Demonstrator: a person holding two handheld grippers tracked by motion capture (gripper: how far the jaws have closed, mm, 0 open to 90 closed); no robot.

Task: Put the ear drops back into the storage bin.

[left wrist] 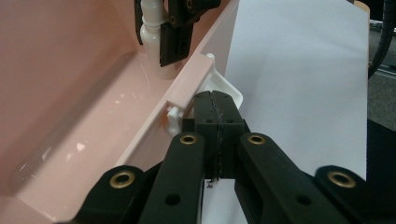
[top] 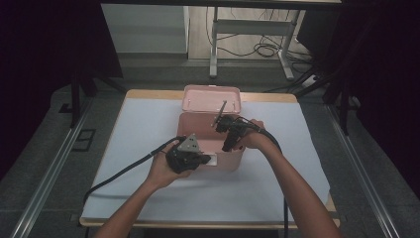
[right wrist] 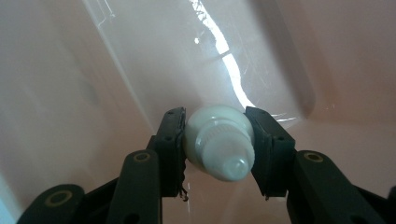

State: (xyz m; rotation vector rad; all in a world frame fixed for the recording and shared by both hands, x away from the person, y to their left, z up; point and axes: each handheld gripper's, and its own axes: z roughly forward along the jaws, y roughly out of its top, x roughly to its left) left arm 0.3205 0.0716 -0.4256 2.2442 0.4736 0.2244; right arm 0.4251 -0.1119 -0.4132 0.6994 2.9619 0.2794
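We see the worktop point(top: 148, 148) carrying an open pink box point(top: 210, 130), lid raised behind it. Our left tongs point(left wrist: 218, 109) are clenched together against the box's front latch point(left wrist: 223, 88). Our right tongs point(right wrist: 218, 140) grip a white bottle point(right wrist: 219, 140), pads pressing both sides, held inside the box.

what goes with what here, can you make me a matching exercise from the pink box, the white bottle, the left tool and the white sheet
Things:
1. pink plastic box
2. small white plastic bottle
3. left tool
4. white sheet

States or places:
a. covers the tabletop
b. shut at the box's front edge
c. lid open
d. gripped by the right tool, inside the box

Pairs: 1-c, 2-d, 3-b, 4-a
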